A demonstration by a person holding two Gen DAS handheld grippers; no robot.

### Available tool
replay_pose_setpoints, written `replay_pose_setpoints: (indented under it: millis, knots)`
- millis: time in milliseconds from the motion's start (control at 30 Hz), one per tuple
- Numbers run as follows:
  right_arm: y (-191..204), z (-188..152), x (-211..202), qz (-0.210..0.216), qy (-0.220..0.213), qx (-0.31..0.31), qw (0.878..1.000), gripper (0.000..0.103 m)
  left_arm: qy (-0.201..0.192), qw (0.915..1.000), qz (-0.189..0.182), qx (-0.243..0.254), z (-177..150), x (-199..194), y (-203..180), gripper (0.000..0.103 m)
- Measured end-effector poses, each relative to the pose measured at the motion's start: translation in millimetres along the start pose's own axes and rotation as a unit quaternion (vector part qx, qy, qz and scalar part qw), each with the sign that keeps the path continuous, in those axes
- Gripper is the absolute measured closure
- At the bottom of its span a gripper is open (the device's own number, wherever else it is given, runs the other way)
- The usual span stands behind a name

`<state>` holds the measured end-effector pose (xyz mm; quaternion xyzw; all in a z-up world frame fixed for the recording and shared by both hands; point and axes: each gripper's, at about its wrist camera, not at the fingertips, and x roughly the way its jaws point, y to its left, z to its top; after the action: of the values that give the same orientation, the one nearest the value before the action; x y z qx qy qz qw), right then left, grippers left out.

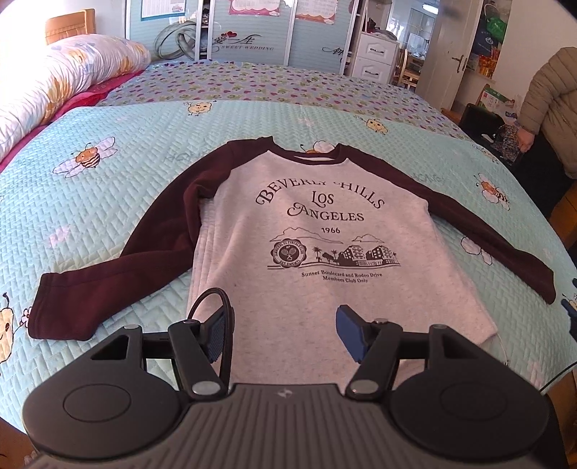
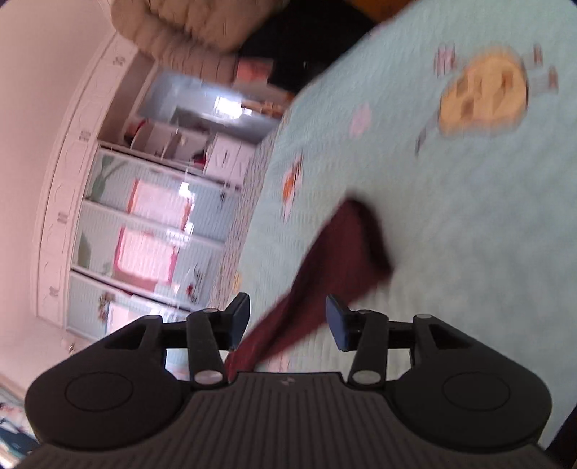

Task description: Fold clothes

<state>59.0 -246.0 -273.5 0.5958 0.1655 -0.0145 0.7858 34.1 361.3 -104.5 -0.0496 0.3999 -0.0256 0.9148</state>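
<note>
A grey sweatshirt (image 1: 317, 259) with dark maroon sleeves and "Beverly Hills Los Angeles" print lies flat, face up, on the bed, both sleeves spread outward. My left gripper (image 1: 279, 333) is open and empty, just above the shirt's bottom hem. In the blurred, tilted right wrist view, my right gripper (image 2: 286, 321) is open, with the maroon right sleeve (image 2: 335, 259) running between and beyond its fingers. I cannot tell if the fingers touch it.
The bed has a light blue quilt (image 1: 126, 187) with bee prints. A rolled floral duvet (image 1: 61, 83) lies at the far left. A person in a beige padded jacket (image 1: 551, 108) stands at the bed's right side. Wardrobes (image 1: 252, 32) stand behind.
</note>
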Motion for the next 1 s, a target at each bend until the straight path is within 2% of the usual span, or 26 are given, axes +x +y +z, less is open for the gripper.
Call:
replay_pose_setpoints:
  millis: [100, 167, 267, 600, 1000]
  knots:
    - [-4, -16, 16, -0.012, 0.022, 0.023, 0.999, 0.054, 0.002, 1.0000, -0.001, 0.002, -3, 2, -2, 0.038]
    - [4, -18, 19, -0.013, 0.027, 0.016, 0.999, 0.054, 0.003, 1.0000, -0.005, 0.003, -6, 3, -4, 0.038]
    - [15, -17, 9, -0.013, 0.022, -0.009, 1.000, 0.052, 0.008, 0.9999, -0.006, 0.004, -10, 6, -4, 0.037]
    - [16, -14, -19, -0.022, 0.003, -0.014, 1.000, 0.042, 0.011, 0.9997, -0.021, -0.008, -15, 12, -1, 0.037]
    - [26, -44, -3, -0.025, 0.056, -0.029, 0.998, 0.039, 0.024, 0.9996, -0.006, -0.016, -30, 9, 10, 0.037]
